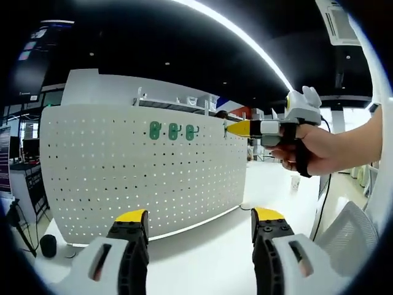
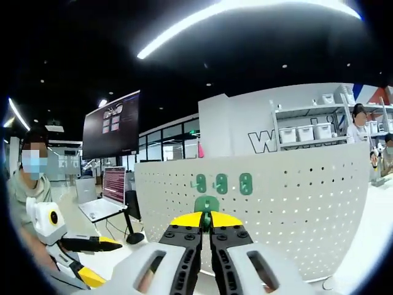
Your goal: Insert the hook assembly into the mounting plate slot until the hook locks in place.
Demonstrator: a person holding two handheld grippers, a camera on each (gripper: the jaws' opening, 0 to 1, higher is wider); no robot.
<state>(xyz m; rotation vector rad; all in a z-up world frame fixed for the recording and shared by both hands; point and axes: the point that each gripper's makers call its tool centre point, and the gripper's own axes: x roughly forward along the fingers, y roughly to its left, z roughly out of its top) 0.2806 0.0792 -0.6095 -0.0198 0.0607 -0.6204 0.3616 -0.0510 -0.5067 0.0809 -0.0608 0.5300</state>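
A white perforated mounting plate (image 1: 141, 178) stands upright on the white table, with three green hooks (image 1: 174, 131) in a row near its top. My left gripper (image 1: 200, 215) is open and holds nothing, low in front of the plate. From the right, a hand holds my right gripper (image 1: 236, 128), whose yellow tips touch or nearly touch the plate's upper right part. In the right gripper view, the right gripper (image 2: 207, 219) is shut on a green hook assembly (image 2: 207, 203), just below the three mounted hooks (image 2: 221, 183) on the plate (image 2: 295, 203). The left gripper (image 2: 92, 244) shows at lower left.
A large monitor (image 2: 112, 126) and a laptop (image 2: 107, 196) stand left of the plate. Shelves with white bins (image 2: 304, 132) rise behind it. A person (image 2: 27, 184) is at the far left. A small black round object (image 1: 48, 244) lies on the table, and a grey chair back (image 1: 347, 230) is at right.
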